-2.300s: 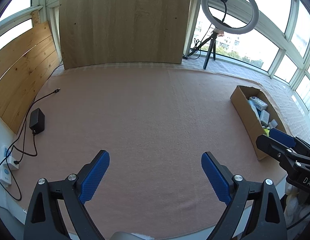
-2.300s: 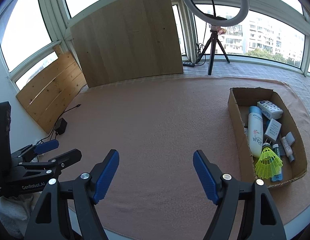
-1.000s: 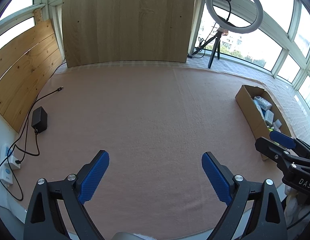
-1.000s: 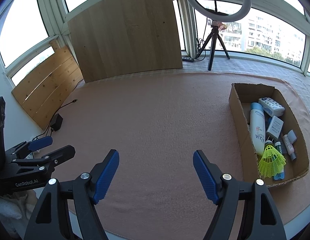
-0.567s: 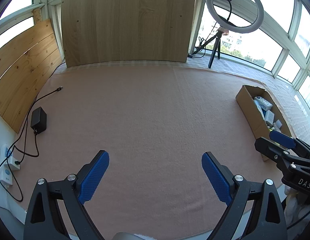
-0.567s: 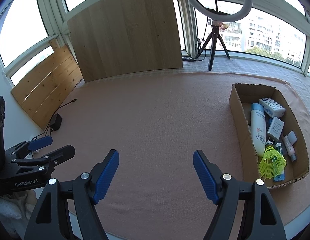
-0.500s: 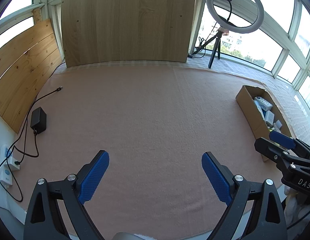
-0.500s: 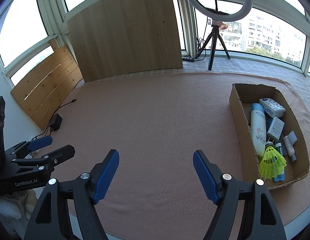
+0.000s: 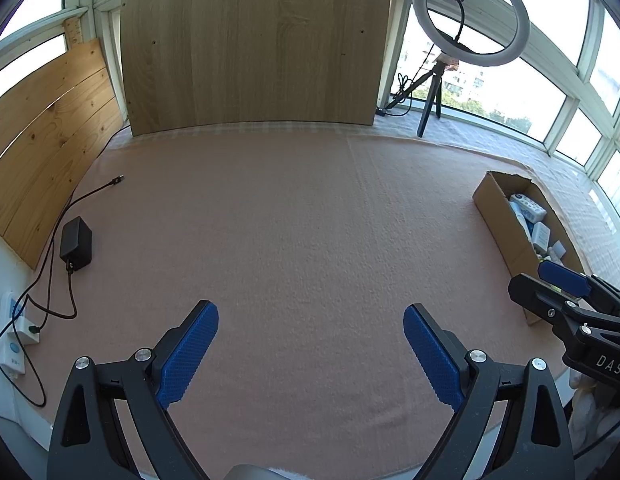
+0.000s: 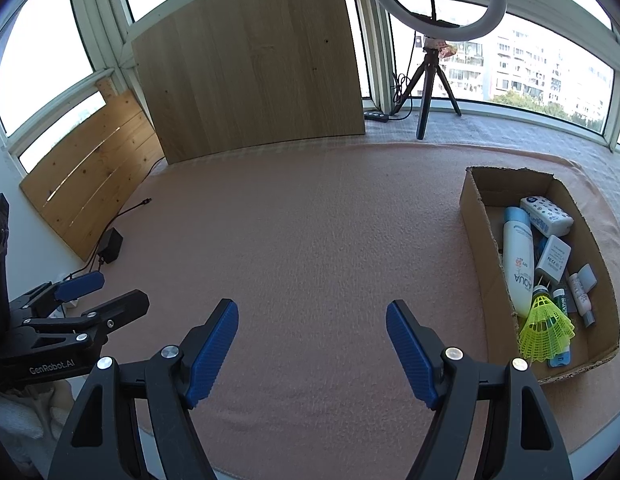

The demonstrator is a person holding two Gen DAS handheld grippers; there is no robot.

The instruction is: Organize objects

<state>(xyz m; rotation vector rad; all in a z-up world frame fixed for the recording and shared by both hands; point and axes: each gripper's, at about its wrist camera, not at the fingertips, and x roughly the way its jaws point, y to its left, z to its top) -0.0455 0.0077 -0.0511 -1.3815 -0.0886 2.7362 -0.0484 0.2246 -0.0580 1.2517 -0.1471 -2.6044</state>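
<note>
A cardboard box (image 10: 480, 236) stands at the right of the pink cloth (image 10: 310, 220). It holds a white AQUA bottle (image 10: 518, 260), a yellow shuttlecock (image 10: 546, 330), a white charger (image 10: 554, 258), a dotted tissue pack (image 10: 546, 210) and small tubes. The box (image 9: 498, 208) also shows in the left wrist view. My left gripper (image 9: 310, 354) is open and empty over the cloth's near edge. My right gripper (image 10: 312, 346) is open and empty, left of the box.
A black power adapter (image 9: 75, 244) with its cable lies at the cloth's left edge, near a white power strip (image 9: 13, 330). A ring light on a tripod (image 10: 430, 60) and wooden boards (image 10: 249, 60) stand at the back.
Both grippers have drawn back slightly from the cloth since 2.3 s ago and stay open. Nothing on the cloth has moved.
</note>
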